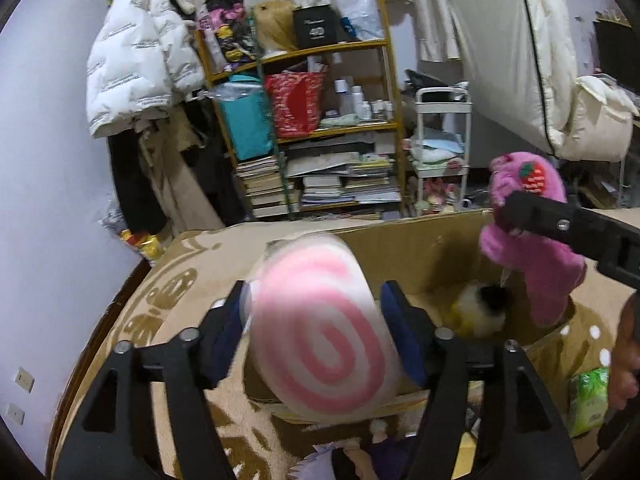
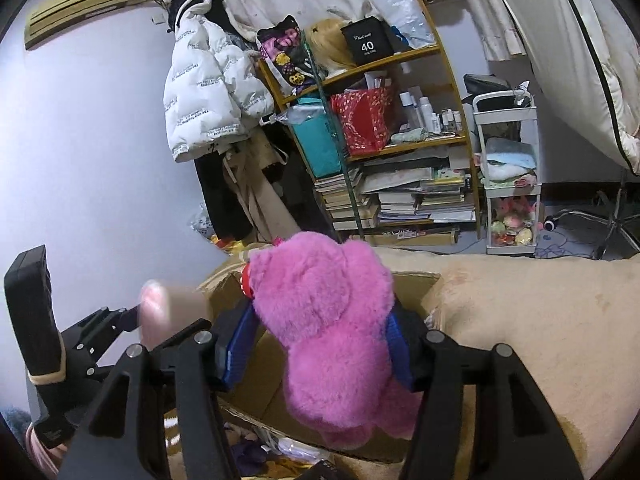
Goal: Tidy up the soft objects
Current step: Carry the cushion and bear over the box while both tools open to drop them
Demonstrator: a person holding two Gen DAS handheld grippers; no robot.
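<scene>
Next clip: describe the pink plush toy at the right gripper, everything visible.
The pink plush toy is fluffy magenta fur with rounded lobes on top, a strawberry patch on its far side and something red at its left edge. It hangs roughly upright between the right gripper's blue-padded fingers, above the open cardboard box. Whether the pads press it is unclear.

Each handheld unit is a matte black frame of angular struts with triangular cut-outs, joined at round silver screw heads. The left gripper (image 1: 316,328) and right gripper (image 2: 320,344) both carry flat blue pads on the inner faces of their fingers (image 2: 240,348). Seen from the right wrist view, the left unit has a black block-shaped handle with a cream band near its base.
</scene>
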